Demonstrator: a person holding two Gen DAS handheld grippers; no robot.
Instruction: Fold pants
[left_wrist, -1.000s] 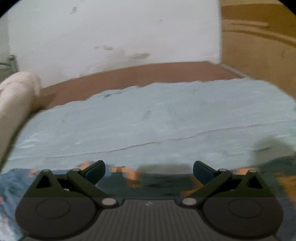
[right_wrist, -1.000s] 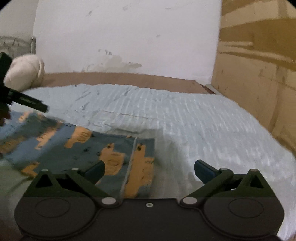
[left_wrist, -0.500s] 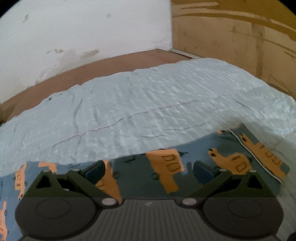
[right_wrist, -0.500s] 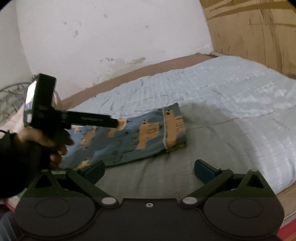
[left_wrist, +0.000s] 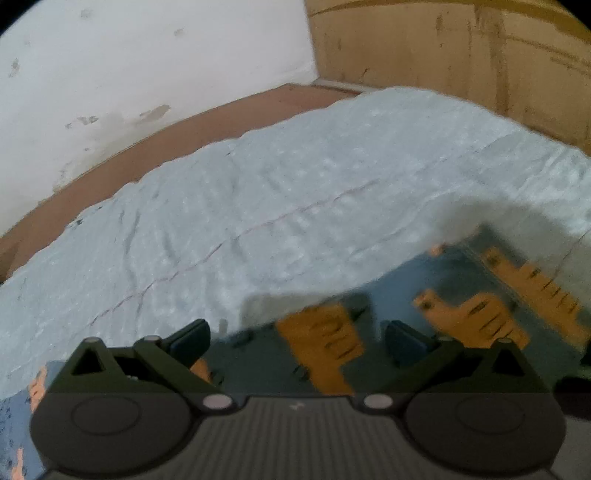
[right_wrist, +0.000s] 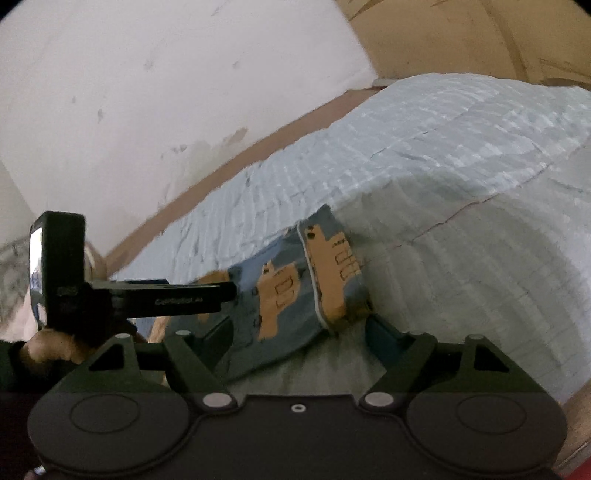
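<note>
Left wrist view: my left gripper (left_wrist: 297, 338) stands wide over the pants (left_wrist: 461, 306), pads clear of the cloth, which spreads from 6 toward 3 o'clock on the bed (left_wrist: 258, 206).

Right wrist view: my right gripper (right_wrist: 299, 334) has just been narrowing yet is parted, the pants' (right_wrist: 295, 295) folded end between its pads, untouched. The left gripper (right_wrist: 218, 293) reaches in from 9 o'clock.

Both wrist cameras look down, close, sharing the pants (left_wrist: 424, 317) and bed (right_wrist: 461, 155).
</note>
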